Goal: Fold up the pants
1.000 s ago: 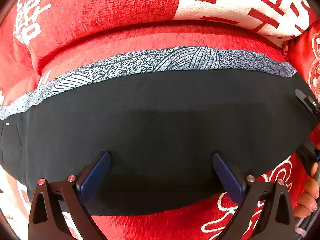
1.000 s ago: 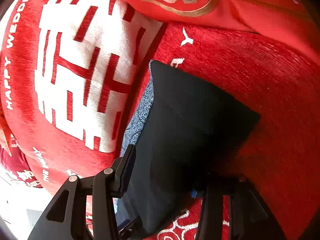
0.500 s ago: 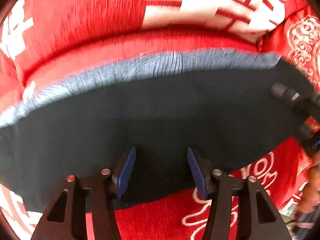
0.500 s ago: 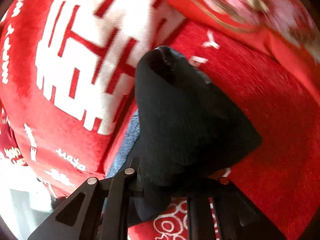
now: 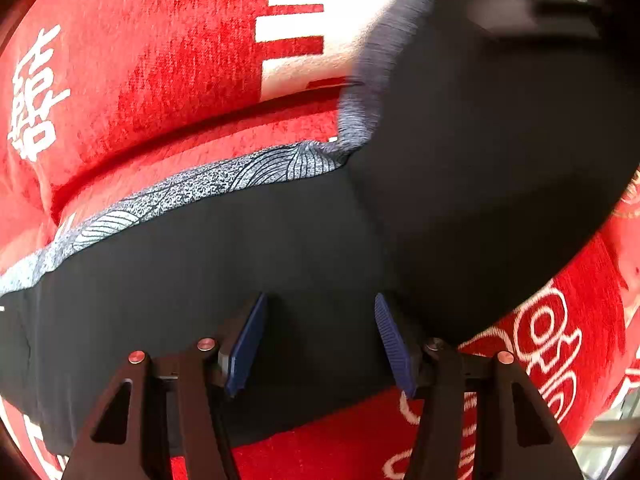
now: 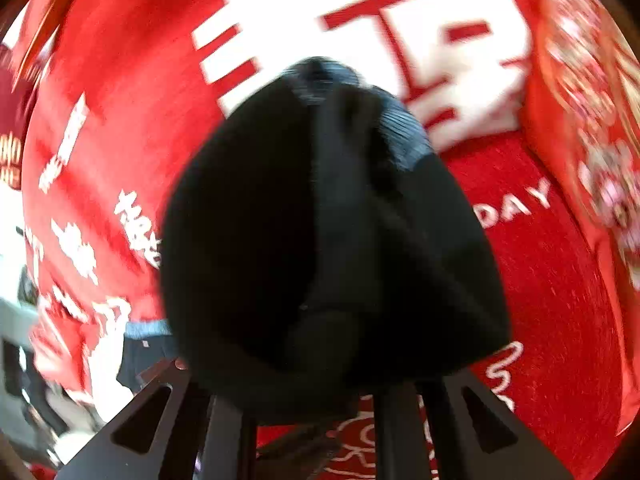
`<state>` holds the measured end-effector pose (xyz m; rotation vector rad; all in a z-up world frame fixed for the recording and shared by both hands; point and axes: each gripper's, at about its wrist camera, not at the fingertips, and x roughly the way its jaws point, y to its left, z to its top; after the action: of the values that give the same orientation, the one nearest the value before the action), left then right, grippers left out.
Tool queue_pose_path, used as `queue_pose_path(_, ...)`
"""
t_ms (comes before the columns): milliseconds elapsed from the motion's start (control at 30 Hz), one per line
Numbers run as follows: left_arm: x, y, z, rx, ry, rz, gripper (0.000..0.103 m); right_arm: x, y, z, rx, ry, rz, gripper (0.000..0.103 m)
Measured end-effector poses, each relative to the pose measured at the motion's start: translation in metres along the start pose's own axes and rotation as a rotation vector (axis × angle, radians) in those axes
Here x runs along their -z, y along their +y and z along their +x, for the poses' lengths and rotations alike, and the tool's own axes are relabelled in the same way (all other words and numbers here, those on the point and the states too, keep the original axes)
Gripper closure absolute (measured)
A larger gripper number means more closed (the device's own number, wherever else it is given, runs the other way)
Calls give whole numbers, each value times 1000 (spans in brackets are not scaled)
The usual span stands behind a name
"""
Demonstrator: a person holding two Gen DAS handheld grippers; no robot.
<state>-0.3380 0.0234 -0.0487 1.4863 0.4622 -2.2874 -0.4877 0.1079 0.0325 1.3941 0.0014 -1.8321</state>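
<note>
While the left claw (image 5: pixel 320 340) stays spread, the right claw (image 6: pixel 316 400), clenching the pants (image 5: pixel 200 280), has lifted higher.

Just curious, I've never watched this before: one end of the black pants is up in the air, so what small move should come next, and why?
Probably carry the lifted end across and lay it on the flat half. The right gripper is shut on the pants, with that end raised over the red blanket. The left gripper rests open on the flat part, seemingly steadying it.
</note>
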Motion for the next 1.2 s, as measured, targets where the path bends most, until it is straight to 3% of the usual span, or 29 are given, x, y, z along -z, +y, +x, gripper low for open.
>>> queue_pose_path(133,15,30,-23,95,59,-33,46,6,51,14,27,26,-123,87)
queue_pose_path(267,39,83,-55,43,92,-96,46,23,101,38,106,46,-256,84)
queue_pose_path(333,51,120,-65,-5,111,-162,15,40,126,58,156,61,-330,83)
queue_pose_path(467,66,200,-70,-97,130,-302,14,84,175,103,267,86,-470,82)
queue_pose_path(567,75,247,-68,-149,144,-394,14,122,198,139,391,116,-583,74)
queue_pose_path(633,68,272,-62,-172,153,-443,14,148,210,157,481,141,-676,62)
queue_pose_path(667,68,279,-62,-181,152,-450,14,163,215,159,517,134,-731,50)
queue_pose_path(700,75,279,-61,-193,150,-450,14,175,223,161,530,127,-782,44)
queue_pose_path(800,71,293,-59,-200,139,-444,14,197,237,151,517,118,-863,43)
queue_pose_path(900,59,295,-63,-159,137,-438,14,201,235,128,427,139,-845,43)
queue_pose_path(1000,44,285,-80,-77,113,-405,14,189,223,99,331,140,-731,43)
queue_pose_path(1200,11,243,-89,148,93,-307,14,142,164,63,291,140,-432,43)
